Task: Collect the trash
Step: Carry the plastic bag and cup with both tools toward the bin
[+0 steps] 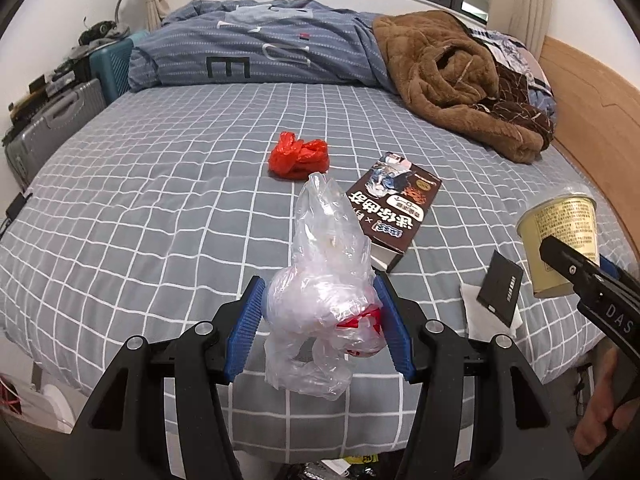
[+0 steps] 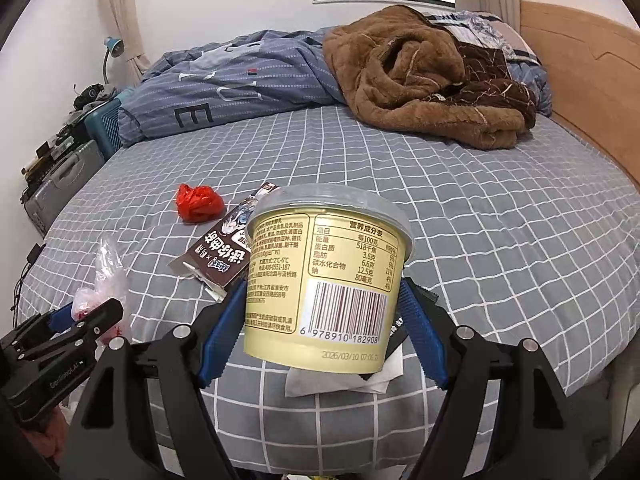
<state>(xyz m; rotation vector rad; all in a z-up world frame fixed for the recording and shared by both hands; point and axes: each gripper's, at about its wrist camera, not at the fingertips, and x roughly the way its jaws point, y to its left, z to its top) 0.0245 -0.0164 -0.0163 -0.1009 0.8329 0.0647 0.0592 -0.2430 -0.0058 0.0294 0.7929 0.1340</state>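
Holding both loads above the bed (image 1: pixel 140 184), the left tongs (image 1: pixel 320 320) clamp a clear bag (image 1: pixel 324 280) at lower centre and the right tongs (image 2: pixel 324 328) pinch a cup (image 2: pixel 324 280) whose tapered wall could slip, while the bag may slide free.

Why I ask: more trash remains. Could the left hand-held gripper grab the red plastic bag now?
Probably not: the left hand-held gripper is already shut on a clear plastic bag; the red plastic bag lies unobstructed.
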